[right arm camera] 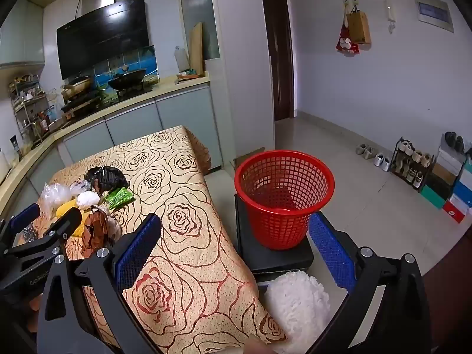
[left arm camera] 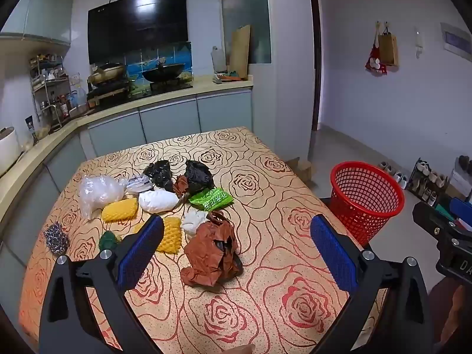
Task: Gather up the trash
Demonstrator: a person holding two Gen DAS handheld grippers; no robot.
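Observation:
A pile of trash lies on the rose-patterned table (left arm camera: 265,265): a crumpled brown bag (left arm camera: 211,253), a green wrapper (left arm camera: 211,199), black bags (left arm camera: 197,175), white wads (left arm camera: 157,200), yellow foam nets (left arm camera: 119,210) and a clear bag (left arm camera: 98,190). My left gripper (left arm camera: 236,242) is open and empty, hovering above the table with the brown bag between its fingers' line of sight. A red mesh basket (right arm camera: 284,197) stands on a black box right of the table. My right gripper (right arm camera: 234,244) is open and empty, over the table's right edge, near the basket.
A kitchen counter (left arm camera: 165,100) with stove and pans runs behind the table. A white fluffy item (right arm camera: 298,303) lies below the basket's box. Shoe racks and boxes (right arm camera: 436,174) line the right wall. A silvery scrubber (left arm camera: 56,237) sits at the table's left edge.

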